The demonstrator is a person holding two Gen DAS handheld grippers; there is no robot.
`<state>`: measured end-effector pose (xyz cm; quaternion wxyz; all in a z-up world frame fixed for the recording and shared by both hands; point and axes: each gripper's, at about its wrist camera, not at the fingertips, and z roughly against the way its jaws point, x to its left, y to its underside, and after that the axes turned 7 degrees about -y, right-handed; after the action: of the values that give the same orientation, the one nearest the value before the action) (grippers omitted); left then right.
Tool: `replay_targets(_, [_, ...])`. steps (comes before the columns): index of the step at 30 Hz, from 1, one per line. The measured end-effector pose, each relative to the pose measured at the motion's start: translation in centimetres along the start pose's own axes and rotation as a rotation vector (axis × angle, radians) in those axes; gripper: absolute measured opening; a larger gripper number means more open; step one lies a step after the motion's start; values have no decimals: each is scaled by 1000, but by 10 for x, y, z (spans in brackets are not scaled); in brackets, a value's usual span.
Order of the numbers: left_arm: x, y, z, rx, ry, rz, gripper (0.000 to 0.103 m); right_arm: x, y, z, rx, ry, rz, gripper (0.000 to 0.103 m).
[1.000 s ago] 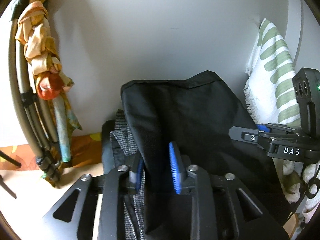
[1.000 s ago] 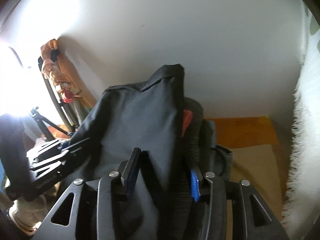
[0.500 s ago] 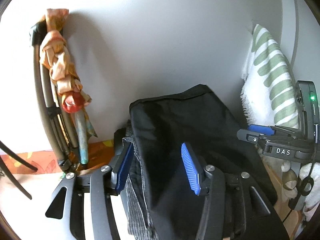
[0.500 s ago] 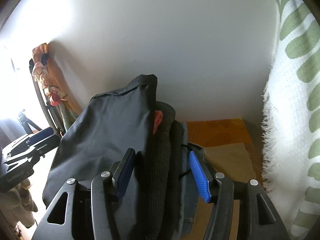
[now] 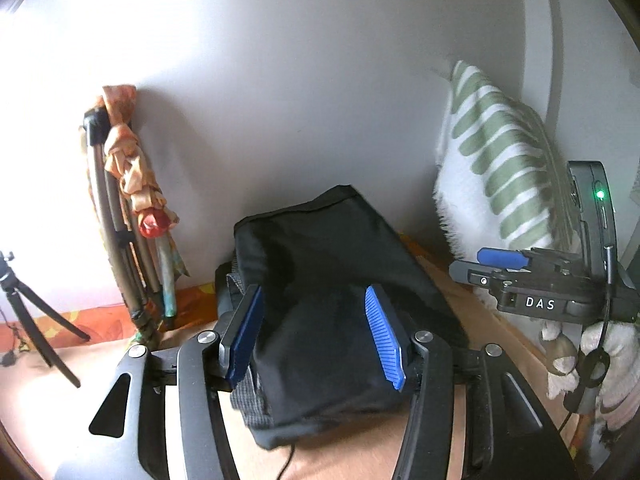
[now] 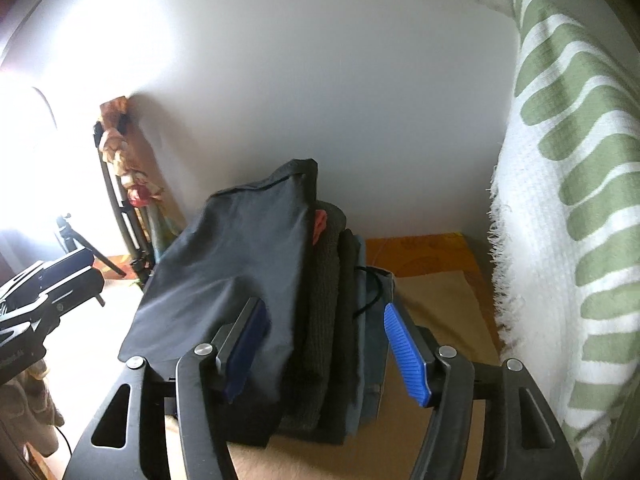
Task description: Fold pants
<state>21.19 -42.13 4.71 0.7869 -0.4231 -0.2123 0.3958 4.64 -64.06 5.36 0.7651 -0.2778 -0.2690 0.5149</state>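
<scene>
The folded black pants lie on top of a stack of folded clothes on the tan surface against the white wall. My left gripper is open, its blue pads on either side of the pants without pinching them. In the right wrist view the black pants sit at the left of the stack of grey knit, dark and blue-grey garments. My right gripper is open, its pads wide around the stack's near end. The right gripper also shows in the left wrist view.
A white and green striped towel hangs at the right. A folded frame wrapped in orange cloth leans on the wall at the left. A small black tripod stands at the far left. A thin black cord lies near the front.
Both grippers have opened, let go of the black pants and drawn back. The pants have settled lower onto the stack.
</scene>
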Motion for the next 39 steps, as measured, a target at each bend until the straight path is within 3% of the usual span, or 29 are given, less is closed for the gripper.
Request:
replay_targets(11, [-21,18,77,-37,49,-6,52,37,31,78,-65,-1,47,69])
replay_targets(17, [-28,33,121,-61,50,-13,60,58,51,122,-94,-23,40,71])
replay_targets(24, [-33,47,171,-101,29,-12,68,90,65,181,-148,-57,64,80])
replay_targets(29, [-33,60,199,-117,30,-1,73,112,78,208,-163,-80,76,87])
replay_targets(39, [-18,90,242,-109,-6,19,76,160,101,231,-174,-141,96,90])
